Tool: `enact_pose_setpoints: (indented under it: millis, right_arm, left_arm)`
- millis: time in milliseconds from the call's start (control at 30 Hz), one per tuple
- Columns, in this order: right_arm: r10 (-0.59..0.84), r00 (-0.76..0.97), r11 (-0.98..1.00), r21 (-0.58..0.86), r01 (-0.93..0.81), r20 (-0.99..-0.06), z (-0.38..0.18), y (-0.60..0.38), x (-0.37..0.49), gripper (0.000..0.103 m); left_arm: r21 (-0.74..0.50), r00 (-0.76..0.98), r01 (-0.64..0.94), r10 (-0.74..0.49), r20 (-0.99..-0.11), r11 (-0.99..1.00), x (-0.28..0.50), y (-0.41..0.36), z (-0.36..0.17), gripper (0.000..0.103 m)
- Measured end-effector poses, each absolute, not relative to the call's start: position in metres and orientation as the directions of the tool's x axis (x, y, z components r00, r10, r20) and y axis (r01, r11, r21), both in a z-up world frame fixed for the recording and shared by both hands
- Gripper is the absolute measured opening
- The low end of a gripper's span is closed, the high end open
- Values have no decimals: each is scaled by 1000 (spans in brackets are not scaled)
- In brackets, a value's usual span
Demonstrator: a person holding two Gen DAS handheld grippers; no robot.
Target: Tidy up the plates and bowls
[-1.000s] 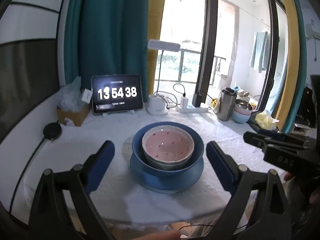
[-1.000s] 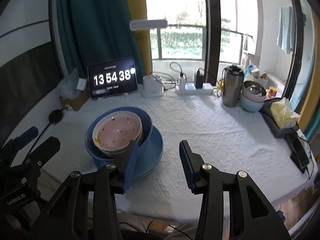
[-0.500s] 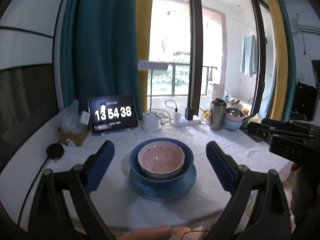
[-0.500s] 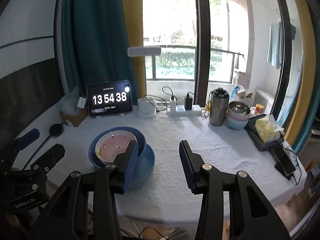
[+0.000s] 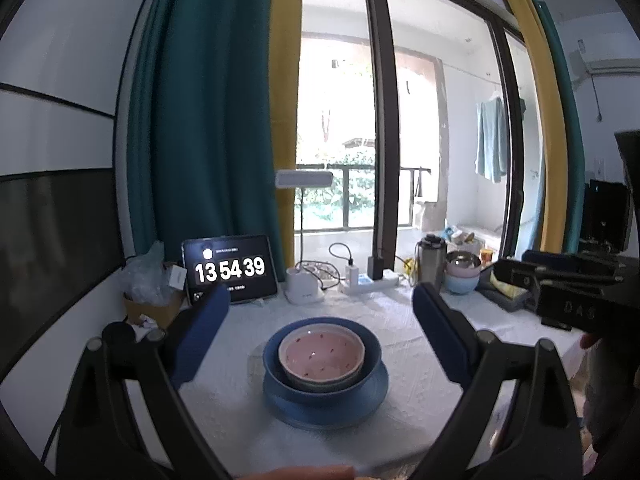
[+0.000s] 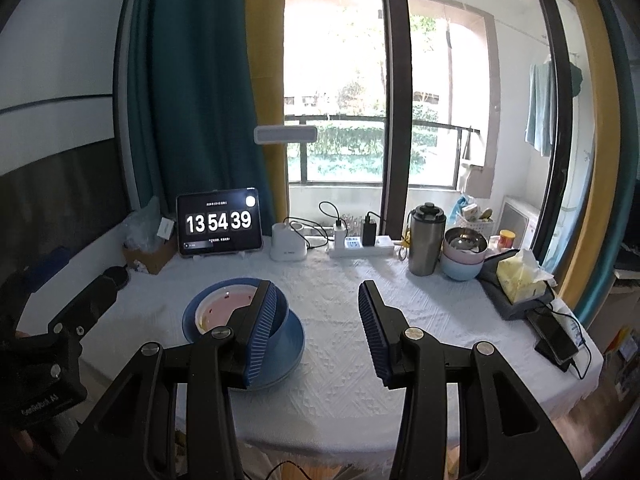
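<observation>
Both grippers, left gripper (image 5: 320,322) and right gripper (image 6: 316,328), hang open and empty while my stack, pink bowl (image 5: 322,354) nested in blue bowl (image 5: 370,354) on blue plate (image 5: 326,408), sits mid-surface (image 6: 420,300); glazed, slippery, breakable, so I'd pinch rims.

1. Pink bowl (image 5: 321,356) w/ small red specks inside is sitting upright, nested in the blue bowl; pale rim, empty as far as visible. In the right wrist view a yellowish patch is showing on its inner wall.
2. Blue bowl (image 5: 370,350), deeper & wider, is sitting upright on the blue plate, its rim ringing the pink one all round.
3. Blue plate (image 5: 320,412), flat, is lying at the bottom of the stack, its edge sticking out beyond the blue bowl's base.
4. Whole stack is resting on the white textured tablecloth (image 6: 340,380), toward the near-left part of the table in the right wrist view.
</observation>
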State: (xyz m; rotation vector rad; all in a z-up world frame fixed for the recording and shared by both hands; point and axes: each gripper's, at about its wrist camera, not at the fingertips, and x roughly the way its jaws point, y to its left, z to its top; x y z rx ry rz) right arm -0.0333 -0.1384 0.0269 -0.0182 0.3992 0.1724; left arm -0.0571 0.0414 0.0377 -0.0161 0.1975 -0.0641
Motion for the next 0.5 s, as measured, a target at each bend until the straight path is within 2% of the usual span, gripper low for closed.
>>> enact_pose_setpoints:
  millis: [500]
  right_arm:
    - [156,927,987,17,-160,-342,41,-142,-50,46]
  left_arm:
    - [-44,988,72,-78,-136,996,-66,45,52,94]
